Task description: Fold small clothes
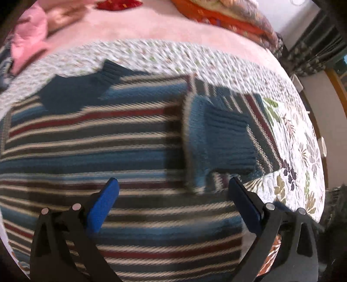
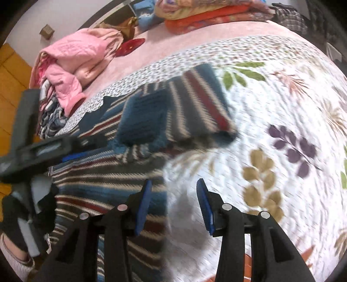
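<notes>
Striped sweater (image 1: pixel 91 138) in blue, maroon and cream lies flat on a bed, over a white floral quilt (image 2: pixel 271 112), with one sleeve (image 1: pixel 225 138) folded in across its body. Both the left gripper (image 1: pixel 173 184) and the right gripper (image 2: pixel 173 184) hang over it with jaws spread apart and nothing between them, the right one at the sweater's edge. Farther back on the pink bedspread (image 1: pixel 134 26) sit a crumpled pink jacket (image 2: pixel 71 63) and a stack of orange blankets (image 2: pixel 208 17), both blurred
</notes>
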Tool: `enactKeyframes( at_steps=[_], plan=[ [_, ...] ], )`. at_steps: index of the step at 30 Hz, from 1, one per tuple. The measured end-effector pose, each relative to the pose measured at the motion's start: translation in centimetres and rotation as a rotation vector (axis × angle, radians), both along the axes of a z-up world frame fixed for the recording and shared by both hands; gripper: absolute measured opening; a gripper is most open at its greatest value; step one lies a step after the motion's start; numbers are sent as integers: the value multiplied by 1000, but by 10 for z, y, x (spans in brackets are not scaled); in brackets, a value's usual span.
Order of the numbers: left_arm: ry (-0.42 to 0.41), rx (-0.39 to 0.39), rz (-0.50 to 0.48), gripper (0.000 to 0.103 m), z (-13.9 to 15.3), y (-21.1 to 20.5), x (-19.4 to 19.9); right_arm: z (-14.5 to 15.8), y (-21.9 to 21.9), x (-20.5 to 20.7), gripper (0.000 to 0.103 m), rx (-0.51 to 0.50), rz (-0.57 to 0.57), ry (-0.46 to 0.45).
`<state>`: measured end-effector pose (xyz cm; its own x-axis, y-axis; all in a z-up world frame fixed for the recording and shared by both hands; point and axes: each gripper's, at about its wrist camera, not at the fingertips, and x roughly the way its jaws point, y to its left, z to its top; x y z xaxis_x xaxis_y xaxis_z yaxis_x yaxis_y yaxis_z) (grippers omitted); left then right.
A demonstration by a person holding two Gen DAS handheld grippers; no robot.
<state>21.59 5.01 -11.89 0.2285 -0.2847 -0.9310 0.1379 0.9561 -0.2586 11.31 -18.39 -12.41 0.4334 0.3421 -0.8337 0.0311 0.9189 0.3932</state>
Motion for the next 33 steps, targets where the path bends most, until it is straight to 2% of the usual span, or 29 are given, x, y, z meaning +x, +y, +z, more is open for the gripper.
enactKeyframes(
  at_steps=[2,3,4,5,6,8,9,10,18,24,29,33],
  plan=[
    [36,-32,6,86,-9,-6,8,1,-6,-6,44,-17,-6,-8],
    [61,-58,7,68,-13,-8,12,1,-9,-10,44,-27,-9,-12],
    [92,-82,9,58,-19,-11,16,2,-12,-12,44,-30,-15,-15],
    [117,-99,13,55,-23,-15,18,1,-16,-14,44,-26,-24,-16],
    [129,-108,11,44,-26,-18,19,1,-19,-15,44,-21,-30,-16],
    [115,-83,3,33,-25,-24,17,1,-24,-16,44,-15,-48,-18],
    [98,-73,-5,20,-23,-26,16,1,-25,-16,44,-14,-51,-19],
    [78,-71,-13,16,-19,-27,13,1,-24,-15,44,-12,-56,-19],
    [-43,-110,-1,12,16,3,-2,5,-15,-3,44,7,-69,-27],
    [-104,-127,38,12,44,51,-2,17,-7,24,44,64,-88,-46],
    [-133,-122,83,12,58,94,3,20,11,55,44,91,-68,-45],
    [-128,-118,118,12,55,122,6,16,36,74,44,126,-27,-36]
  ],
)
